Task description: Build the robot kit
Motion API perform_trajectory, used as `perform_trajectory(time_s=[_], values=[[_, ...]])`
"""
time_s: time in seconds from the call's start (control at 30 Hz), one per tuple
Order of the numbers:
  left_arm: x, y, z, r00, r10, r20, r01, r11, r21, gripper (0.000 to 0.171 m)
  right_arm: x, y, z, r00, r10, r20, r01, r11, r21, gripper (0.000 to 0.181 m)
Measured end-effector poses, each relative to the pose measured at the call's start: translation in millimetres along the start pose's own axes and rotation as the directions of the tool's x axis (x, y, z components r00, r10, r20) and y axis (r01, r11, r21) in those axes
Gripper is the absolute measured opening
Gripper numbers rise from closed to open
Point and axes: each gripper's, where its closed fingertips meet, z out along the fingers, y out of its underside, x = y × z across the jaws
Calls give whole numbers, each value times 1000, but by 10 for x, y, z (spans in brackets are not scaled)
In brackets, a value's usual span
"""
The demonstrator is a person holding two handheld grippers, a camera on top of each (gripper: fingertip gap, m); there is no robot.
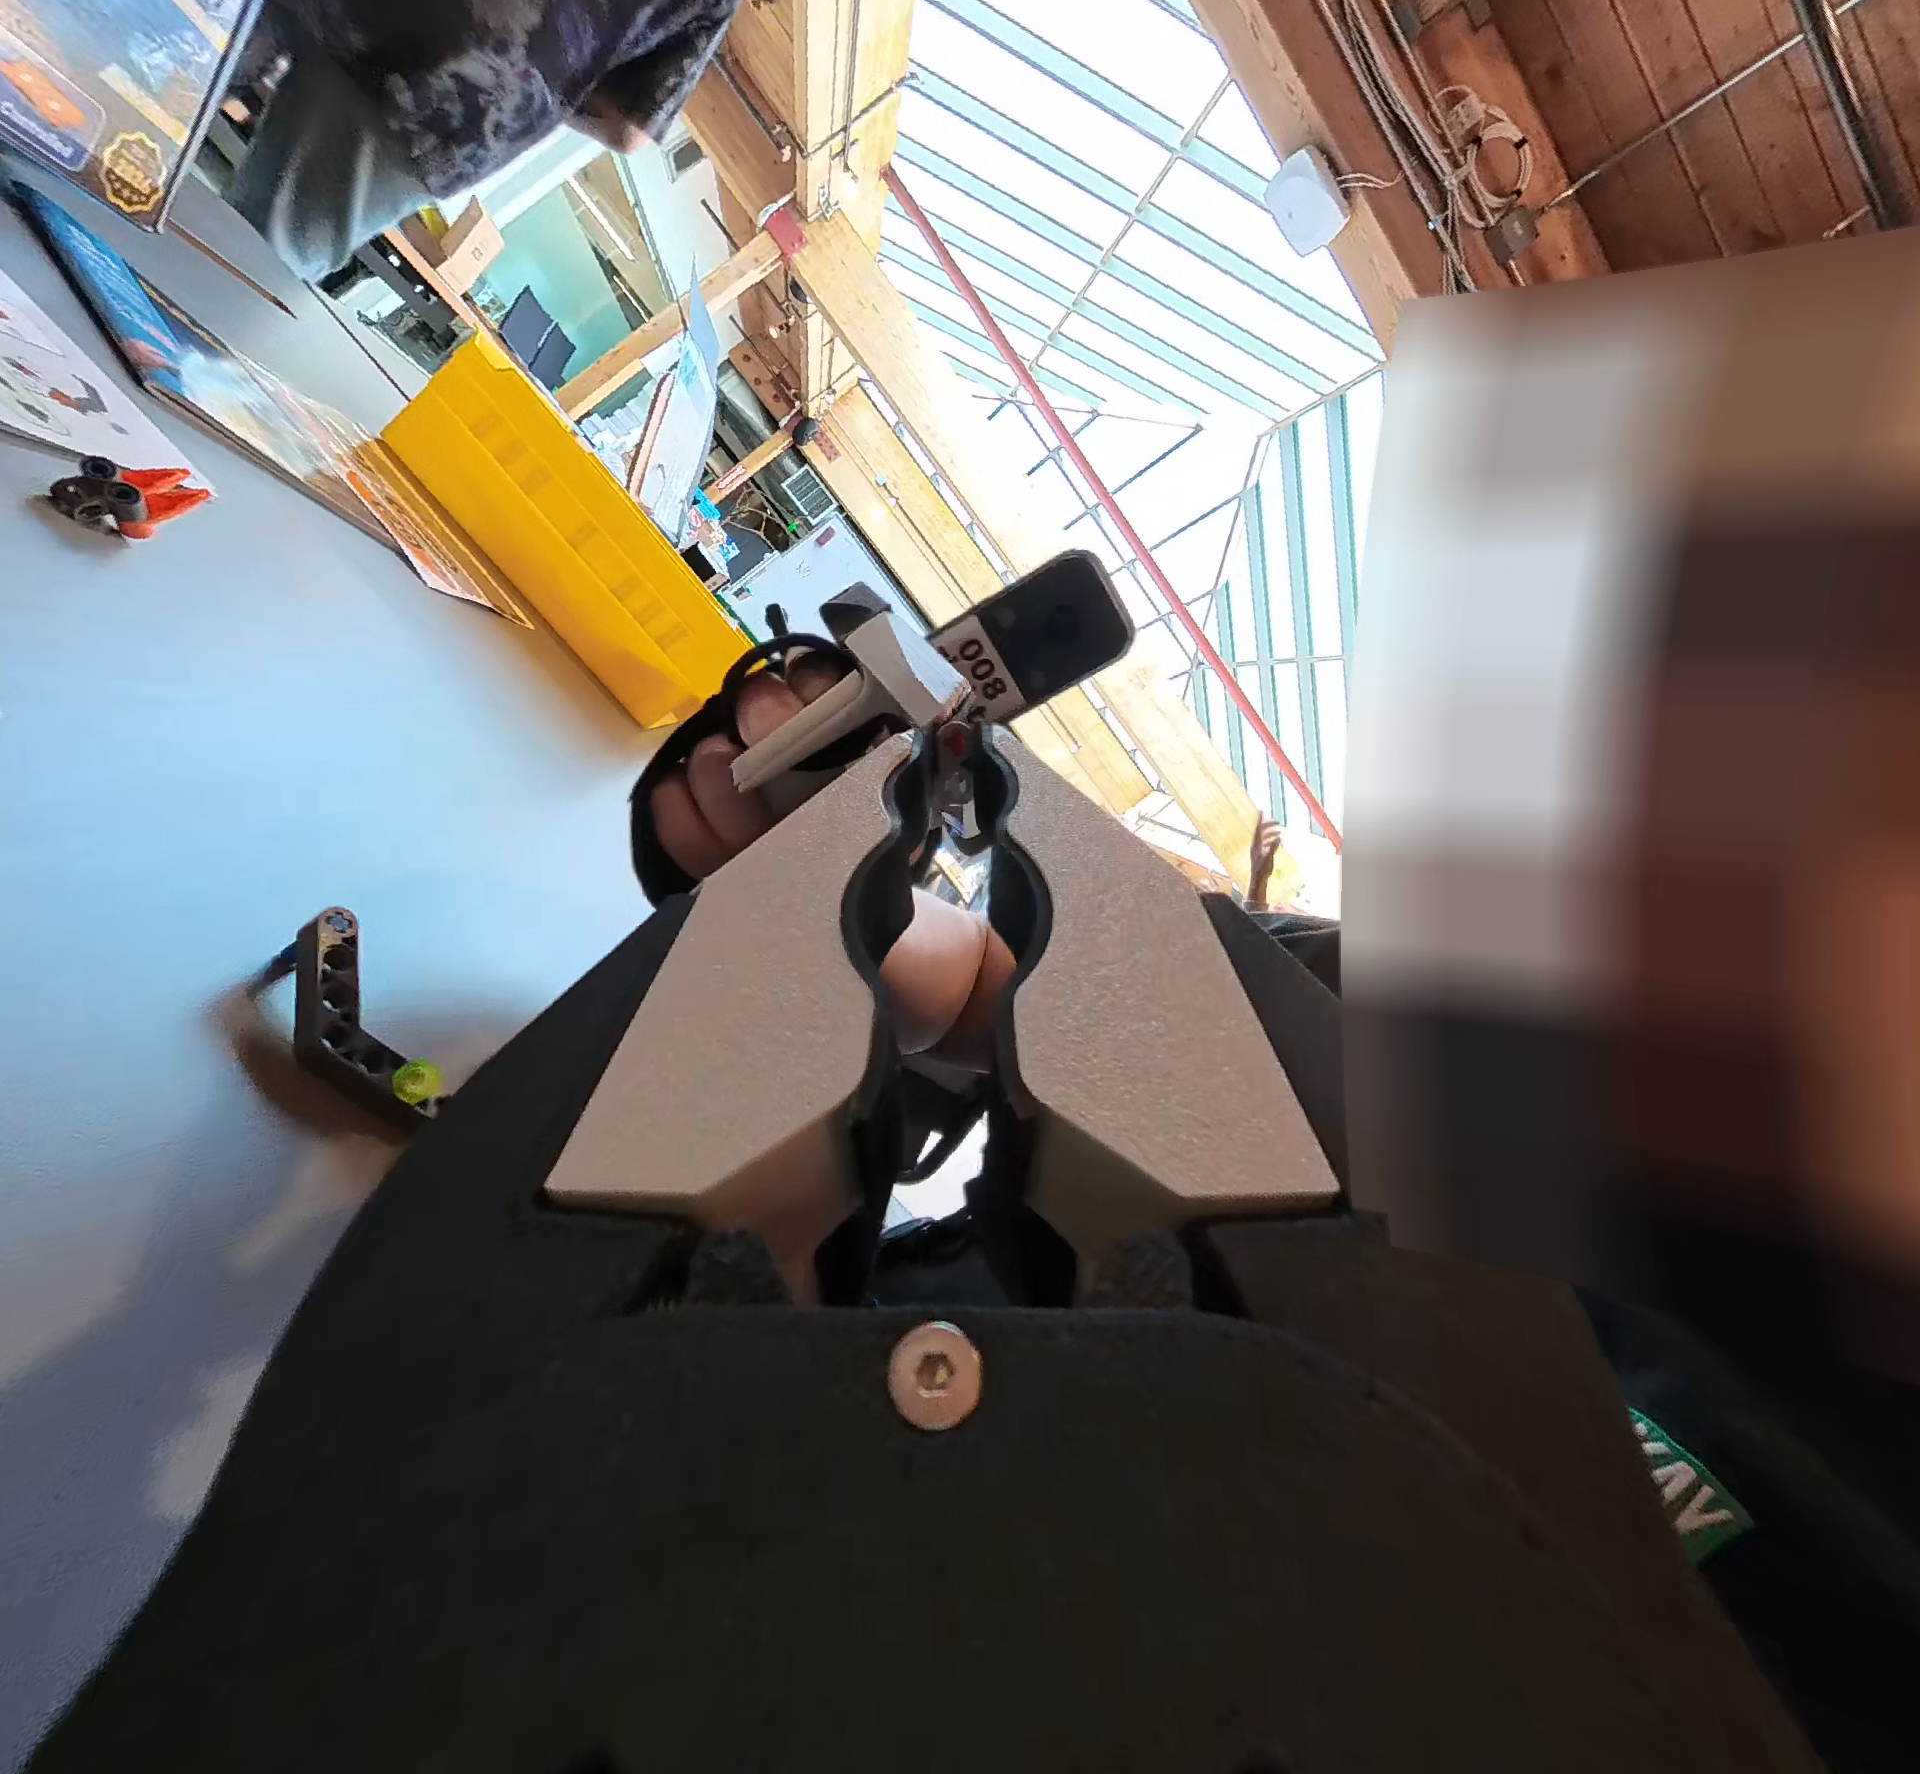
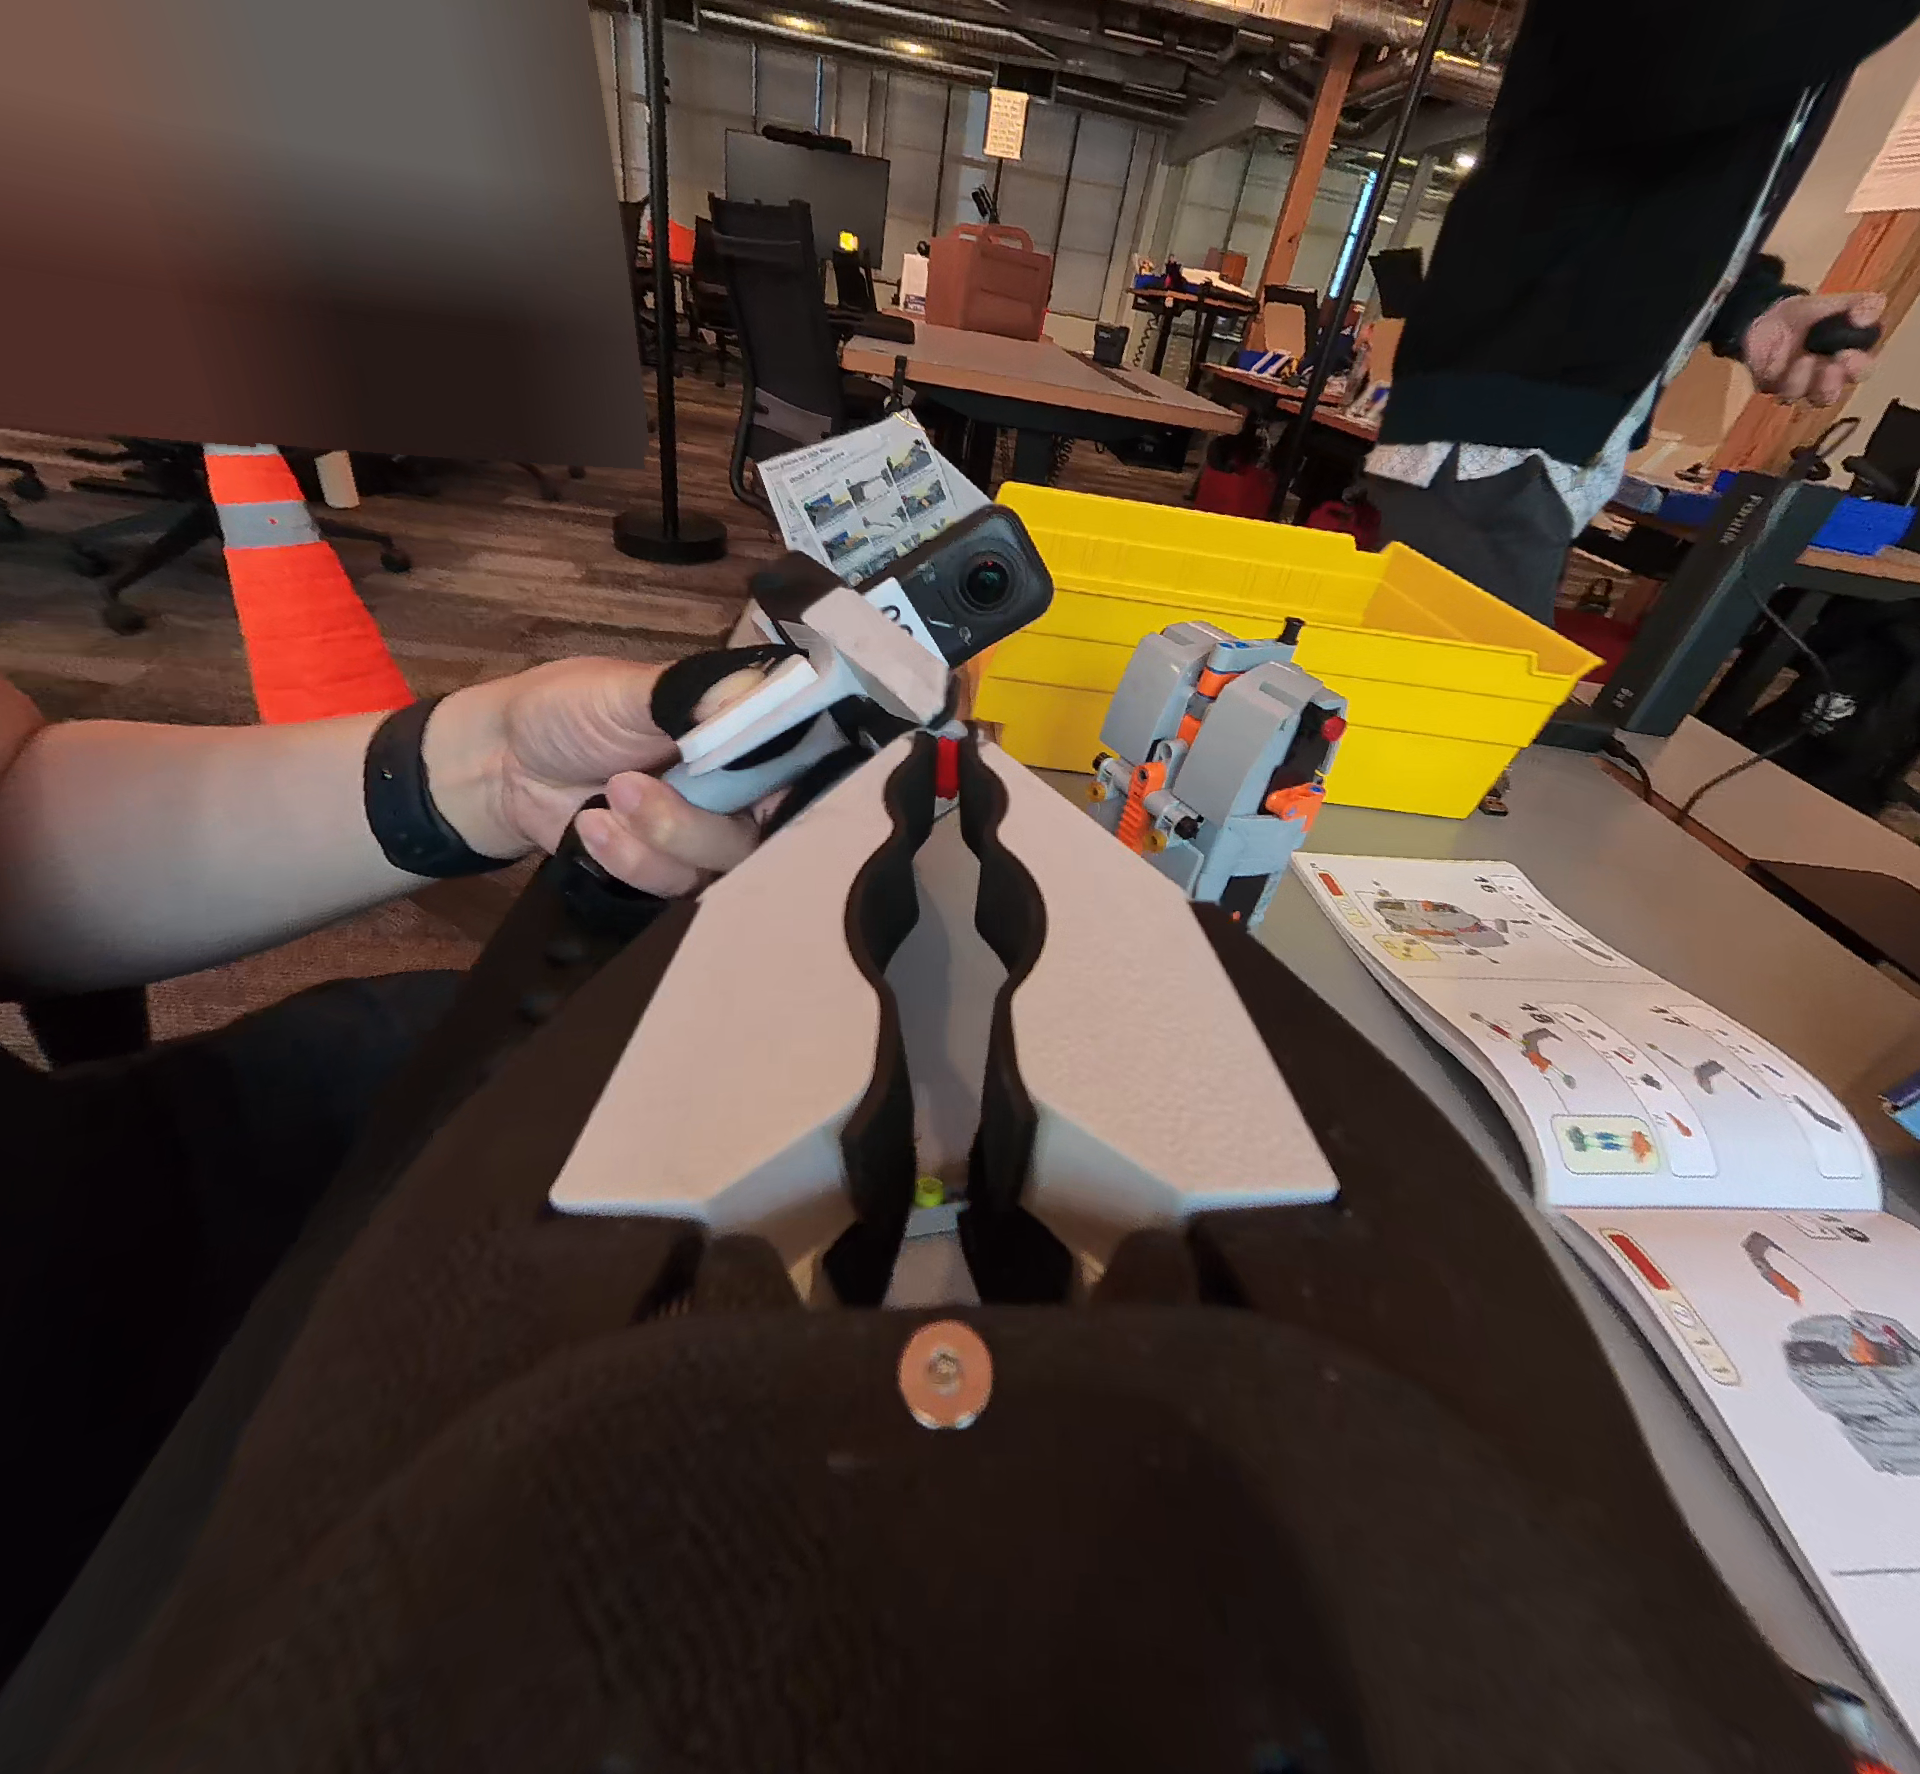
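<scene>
Red peg (image 2: 943, 768) sits pinched in my right gripper (image 2: 941, 756). My left gripper (image 1: 951, 758), jaws narrow and grip unclear, wants square tip-to-tip alignment.

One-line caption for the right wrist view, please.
Right gripper and left gripper meet tip to tip on a small red piece, beside a grey-and-orange brick model and yellow bin.

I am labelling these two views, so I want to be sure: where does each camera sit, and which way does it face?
Left wrist view: on the left gripper, rolled sideways, facing the skylight and the right gripper; the person's right hand shows.
Right wrist view: on the right gripper, level over the table, facing the left gripper; the left hand shows.
Shared: the small red piece at both grippers' tips, the yellow bin.
</scene>
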Motion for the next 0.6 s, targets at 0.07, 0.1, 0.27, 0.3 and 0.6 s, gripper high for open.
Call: perform_trajectory(time_s=[0.07,0.1,0.27,0.3,0.6], values=[[-28,-23,-6,1000,9,19,-9,1000,8,6,21,8,4,1000,-24,-19,24,1000,-11,4],[-36,-27,-5,1000,14,25,-14,1000,9,6,28,17,3,999,-35,-23,34,999,-20,3],[-78,-30,-5,998,34,61,-35,999,9,6,53,47,-4,999,-32,-29,30,999,-38,4],[-80,-25,0,997,39,65,-39,999,6,6,49,45,-7,999,-30,-24,29,999,-37,4],[-84,-36,-6,997,39,67,-39,999,12,6,67,35,-24,999,-43,-32,42,998,-44,5]])
